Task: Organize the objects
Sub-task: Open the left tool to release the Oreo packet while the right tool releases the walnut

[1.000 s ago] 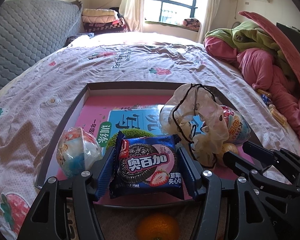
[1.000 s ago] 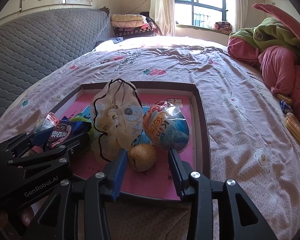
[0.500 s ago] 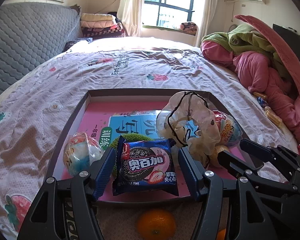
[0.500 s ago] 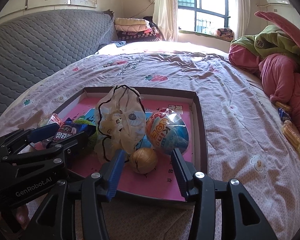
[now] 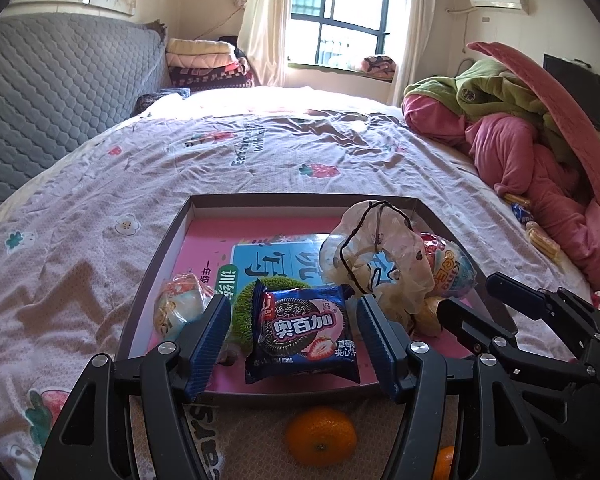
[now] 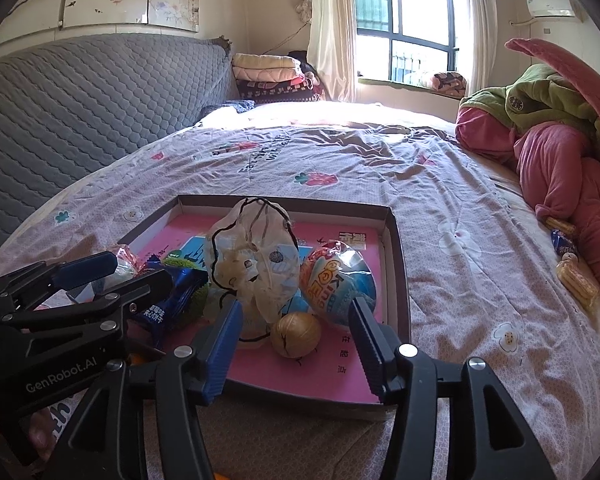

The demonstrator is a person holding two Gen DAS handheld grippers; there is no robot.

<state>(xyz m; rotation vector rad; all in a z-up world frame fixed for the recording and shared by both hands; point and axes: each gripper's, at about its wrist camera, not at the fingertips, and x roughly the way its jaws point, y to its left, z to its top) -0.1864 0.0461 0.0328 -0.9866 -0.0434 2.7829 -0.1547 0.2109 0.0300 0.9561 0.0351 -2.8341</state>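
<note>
Left gripper (image 5: pixel 293 344) has released the cookie packet (image 5: pixel 303 336) and backed off; packet lies at the tray's near rim (image 5: pixel 300 394). Right gripper (image 6: pixel 295 346) agape, empty, before the walnut (image 6: pixel 295 334). An orange (image 5: pixel 321 436) sits outside the rim, a second cut off.

Left tongs (image 5: pixel 293 344) released cookie packet (image 5: pixel 304 338), backing away.

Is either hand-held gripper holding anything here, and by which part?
No. The left hand-held gripper is open around the cookie packet lying in the tray; the right hand-held gripper is open and empty.
</note>
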